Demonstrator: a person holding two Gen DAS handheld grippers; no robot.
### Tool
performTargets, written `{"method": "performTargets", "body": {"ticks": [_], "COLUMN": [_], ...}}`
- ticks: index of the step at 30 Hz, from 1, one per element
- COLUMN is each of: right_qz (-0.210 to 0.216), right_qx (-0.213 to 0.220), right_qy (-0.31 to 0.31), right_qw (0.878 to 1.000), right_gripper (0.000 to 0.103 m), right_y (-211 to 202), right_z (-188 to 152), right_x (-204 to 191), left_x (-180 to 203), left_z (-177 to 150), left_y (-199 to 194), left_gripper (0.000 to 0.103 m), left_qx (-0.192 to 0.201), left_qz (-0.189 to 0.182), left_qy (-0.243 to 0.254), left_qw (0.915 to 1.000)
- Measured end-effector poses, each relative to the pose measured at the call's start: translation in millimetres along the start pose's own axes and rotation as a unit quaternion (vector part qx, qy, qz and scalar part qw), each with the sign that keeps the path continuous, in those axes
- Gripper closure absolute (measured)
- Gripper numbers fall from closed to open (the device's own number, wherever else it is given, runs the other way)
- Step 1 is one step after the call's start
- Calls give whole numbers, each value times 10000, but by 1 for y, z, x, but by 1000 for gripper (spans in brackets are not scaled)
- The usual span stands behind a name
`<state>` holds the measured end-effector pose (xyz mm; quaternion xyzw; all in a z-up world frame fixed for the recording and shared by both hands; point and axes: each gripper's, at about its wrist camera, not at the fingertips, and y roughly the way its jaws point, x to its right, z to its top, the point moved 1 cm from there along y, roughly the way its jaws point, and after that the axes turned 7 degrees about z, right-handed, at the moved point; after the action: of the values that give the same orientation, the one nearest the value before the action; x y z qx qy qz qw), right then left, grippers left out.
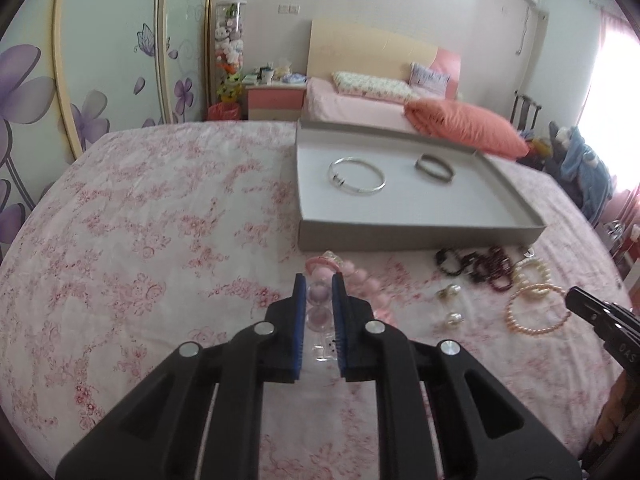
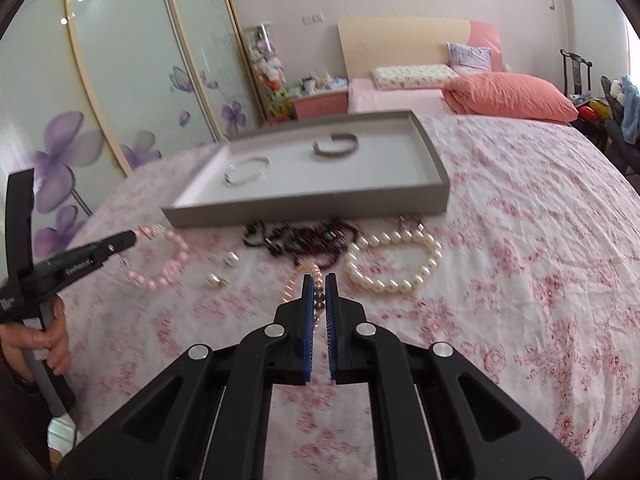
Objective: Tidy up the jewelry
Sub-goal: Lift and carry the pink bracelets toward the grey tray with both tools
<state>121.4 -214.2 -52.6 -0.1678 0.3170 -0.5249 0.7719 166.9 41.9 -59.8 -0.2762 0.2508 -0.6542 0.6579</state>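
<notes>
Left wrist view: pink bead bracelet [image 1: 352,280] is pinched by the left gripper [image 1: 319,280], bound for the tray [image 1: 420,236]; peach pearl strand [image 2: 310,280] is pinched by the right gripper [image 2: 319,280].

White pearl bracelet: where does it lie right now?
In the right wrist view, the white pearl bracelet lies on the floral sheet, right of the dark bead strands, just in front of the grey tray.

A floral pink sheet [image 1: 160,208] is spread over the near bed. Behind it, a second bed [image 1: 352,100] is seen with a beige headboard [image 1: 360,48], a patterned pillow [image 1: 372,84] and an orange pillow [image 1: 468,128]. A pink nightstand [image 1: 276,100] is set just beside it. Wardrobe doors [image 1: 100,60] painted with purple flowers are seen at the left.
</notes>
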Motion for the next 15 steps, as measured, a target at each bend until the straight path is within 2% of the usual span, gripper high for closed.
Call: {"method": "performTargets", "body": {"ticks": [5,15], "right_qz": [252,364], "right_qx": [205,414], "right_qy": [72,168], "right_qw": [9994,9983], "right_gripper": [97,97], "right_y": [-6,-10], "right_z": [5,10], "right_x": [-7,-13], "left_x": [5,14], "left_z": [-1,-3], "left_y": [-17,-33], "left_gripper": [89,90], "left_qx": [182,413], "left_qz": [-199,-298], "left_qy": [-77,-72], "left_qw": [9996,9987]}}
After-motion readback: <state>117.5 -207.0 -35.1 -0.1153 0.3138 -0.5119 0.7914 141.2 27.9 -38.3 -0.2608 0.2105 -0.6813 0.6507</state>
